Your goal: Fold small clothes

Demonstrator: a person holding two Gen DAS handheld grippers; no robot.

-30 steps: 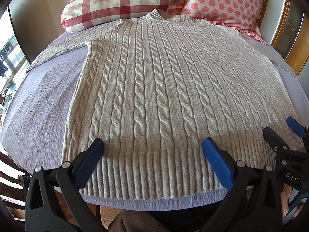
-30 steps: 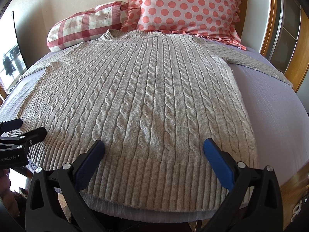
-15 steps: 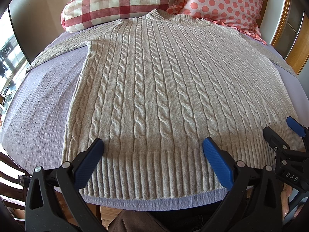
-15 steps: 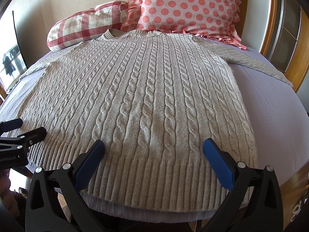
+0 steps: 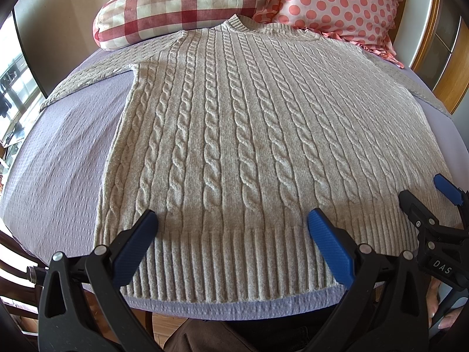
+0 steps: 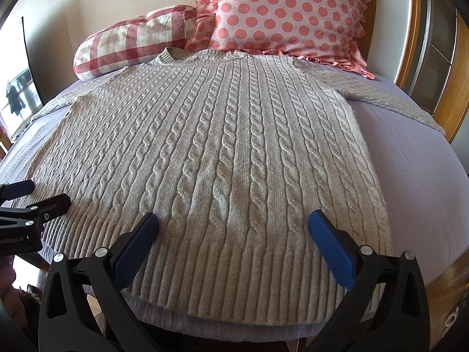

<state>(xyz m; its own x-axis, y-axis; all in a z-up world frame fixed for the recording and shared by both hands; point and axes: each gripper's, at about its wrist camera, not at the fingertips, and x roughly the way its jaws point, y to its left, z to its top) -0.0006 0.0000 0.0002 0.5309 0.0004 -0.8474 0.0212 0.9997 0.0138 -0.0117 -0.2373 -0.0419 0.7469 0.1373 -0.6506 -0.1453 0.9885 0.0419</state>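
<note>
A grey cable-knit sweater [image 5: 234, 146] lies flat and face up on a lilac bedspread [image 5: 58, 161], neck toward the pillows, both sleeves spread out to the sides. It also shows in the right wrist view [image 6: 228, 152]. My left gripper [image 5: 233, 226] is open and empty, hovering over the left half of the ribbed hem. My right gripper [image 6: 234, 226] is open and empty over the right half of the hem. Each gripper shows at the edge of the other's view: the right gripper [image 5: 431, 202] and the left gripper [image 6: 38, 195].
A red checked bolster pillow [image 5: 176, 6] and a pink polka-dot pillow [image 5: 337, 6] lie at the head of the bed. A wooden frame [image 6: 448, 67] stands at the right. The bed's near edge [image 5: 234, 305] lies just below the hem.
</note>
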